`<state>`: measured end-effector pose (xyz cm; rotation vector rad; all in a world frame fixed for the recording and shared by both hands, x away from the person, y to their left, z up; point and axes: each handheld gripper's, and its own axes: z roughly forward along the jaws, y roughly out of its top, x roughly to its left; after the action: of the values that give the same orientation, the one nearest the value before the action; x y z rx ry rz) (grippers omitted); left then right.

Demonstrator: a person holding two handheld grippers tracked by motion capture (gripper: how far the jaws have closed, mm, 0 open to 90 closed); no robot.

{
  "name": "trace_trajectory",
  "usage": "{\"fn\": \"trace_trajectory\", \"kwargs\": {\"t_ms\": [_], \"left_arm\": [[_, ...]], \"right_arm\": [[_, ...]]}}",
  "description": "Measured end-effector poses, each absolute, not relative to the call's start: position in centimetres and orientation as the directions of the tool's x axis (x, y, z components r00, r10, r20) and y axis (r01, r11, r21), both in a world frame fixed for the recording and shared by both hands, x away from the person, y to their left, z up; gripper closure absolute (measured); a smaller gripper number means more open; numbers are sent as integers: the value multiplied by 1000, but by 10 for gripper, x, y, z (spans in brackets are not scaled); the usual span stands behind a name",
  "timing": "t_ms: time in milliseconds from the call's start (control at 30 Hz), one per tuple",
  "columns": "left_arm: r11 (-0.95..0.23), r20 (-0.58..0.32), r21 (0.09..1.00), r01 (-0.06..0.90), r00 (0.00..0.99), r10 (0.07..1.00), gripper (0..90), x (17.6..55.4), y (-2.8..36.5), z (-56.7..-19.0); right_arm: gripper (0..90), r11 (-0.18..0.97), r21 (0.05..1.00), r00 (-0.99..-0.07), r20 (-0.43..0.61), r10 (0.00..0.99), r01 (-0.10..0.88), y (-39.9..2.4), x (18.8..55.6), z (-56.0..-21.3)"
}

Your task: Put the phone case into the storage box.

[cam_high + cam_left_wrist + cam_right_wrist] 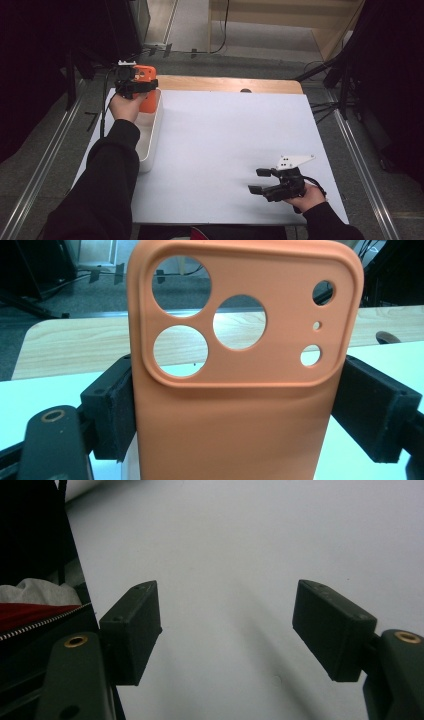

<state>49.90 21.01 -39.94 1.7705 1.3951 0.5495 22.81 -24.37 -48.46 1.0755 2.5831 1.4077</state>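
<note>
Fingers: left gripper (235, 405) pads (117, 415) are clamping the case (240, 390) by its two long edges; right gripper (227, 630) is gaping with nothing between its pads.
Why held so: an edge grip is keeping the case upright and its back facing the camera.
Where: case is hanging over the far end of the tray (152, 142) (white, at the table's (225, 145) left side).
Right hand: resting idle near the front right corner, likely waiting.
Look: orange, matte, three big round lens holes plus three small ones.

High view looks down on the white table (225, 150); both tool views sit close above it.
</note>
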Motion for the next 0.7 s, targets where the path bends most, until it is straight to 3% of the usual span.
{"fn": "trace_trajectory", "kwargs": {"t_ms": [700], "left_arm": [[-78, -125, 767, 638, 267, 956, 148, 501, 209, -417]], "right_arm": [[264, 360, 744, -764, 303, 570, 564, -244, 228, -484]]}}
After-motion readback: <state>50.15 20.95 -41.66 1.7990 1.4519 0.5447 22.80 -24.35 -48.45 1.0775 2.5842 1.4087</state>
